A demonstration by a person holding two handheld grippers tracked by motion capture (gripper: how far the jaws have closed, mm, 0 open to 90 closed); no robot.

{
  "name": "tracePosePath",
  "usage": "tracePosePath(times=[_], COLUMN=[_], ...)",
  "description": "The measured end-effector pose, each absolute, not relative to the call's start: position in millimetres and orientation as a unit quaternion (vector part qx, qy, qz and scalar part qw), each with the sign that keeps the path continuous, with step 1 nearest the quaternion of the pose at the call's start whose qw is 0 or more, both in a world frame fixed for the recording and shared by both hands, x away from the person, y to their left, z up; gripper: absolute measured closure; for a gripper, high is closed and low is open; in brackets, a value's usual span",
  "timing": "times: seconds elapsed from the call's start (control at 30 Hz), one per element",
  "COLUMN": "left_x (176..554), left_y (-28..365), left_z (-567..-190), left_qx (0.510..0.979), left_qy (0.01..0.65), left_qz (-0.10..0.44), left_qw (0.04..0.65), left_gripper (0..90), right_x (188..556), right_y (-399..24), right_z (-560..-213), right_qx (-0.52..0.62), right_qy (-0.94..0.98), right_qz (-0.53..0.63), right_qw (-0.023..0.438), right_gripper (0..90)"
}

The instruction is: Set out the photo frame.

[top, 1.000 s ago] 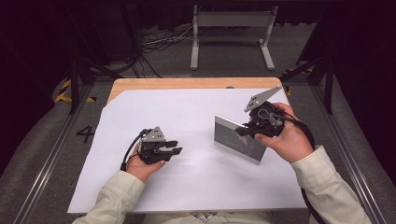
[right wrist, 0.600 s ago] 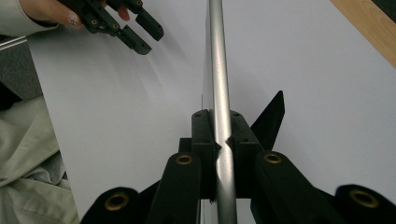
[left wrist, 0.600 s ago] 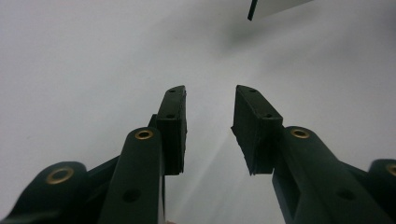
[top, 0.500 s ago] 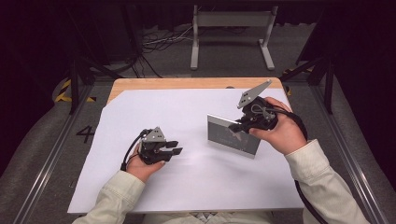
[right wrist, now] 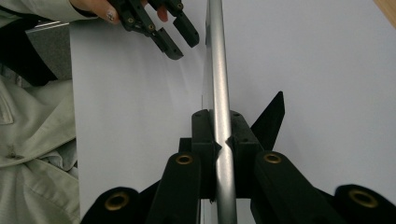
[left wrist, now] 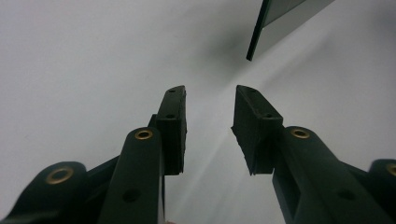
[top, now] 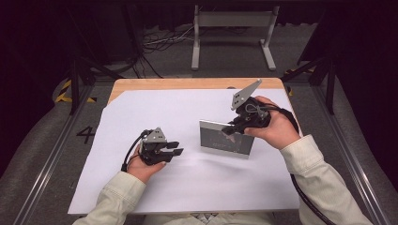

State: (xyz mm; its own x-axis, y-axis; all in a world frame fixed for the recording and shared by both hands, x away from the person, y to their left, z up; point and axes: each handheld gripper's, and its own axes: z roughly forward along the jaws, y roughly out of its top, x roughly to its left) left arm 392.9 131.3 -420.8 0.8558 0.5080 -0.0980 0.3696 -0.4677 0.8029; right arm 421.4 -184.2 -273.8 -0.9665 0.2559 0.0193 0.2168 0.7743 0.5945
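While clamped: the right hand-held gripper [top: 231,130] pinches a thin grey panel [top: 224,139] by its edge.
Panel: upright over the white sheet [top: 155,110] on the tabletop [top: 187,83], perhaps touching it.
Left hand-held gripper [top: 174,148]: jaws apart, empty, near the panel.

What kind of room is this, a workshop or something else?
Probably a recording lab: a table under a white sheet, dark surroundings, loose cables on the floor, and a metal stand behind.
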Motion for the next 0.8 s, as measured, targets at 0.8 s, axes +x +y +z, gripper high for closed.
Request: tracePosePath(times=[0.8], left_x=[381.3], left_y=[151.6], left_z=[-423.3], left_qx=[0.845], left_qy=[0.285], left_qz=[0.088], left_qw=[0.444], left_gripper=[64.7], right_x=[444.6], right_y=[-160.5], right_z=[-298.1], right_qx=[0.040], right_qy=[0.952], right_qz=[0.304], right_qw=[-0.027], right_gripper=[83.9])
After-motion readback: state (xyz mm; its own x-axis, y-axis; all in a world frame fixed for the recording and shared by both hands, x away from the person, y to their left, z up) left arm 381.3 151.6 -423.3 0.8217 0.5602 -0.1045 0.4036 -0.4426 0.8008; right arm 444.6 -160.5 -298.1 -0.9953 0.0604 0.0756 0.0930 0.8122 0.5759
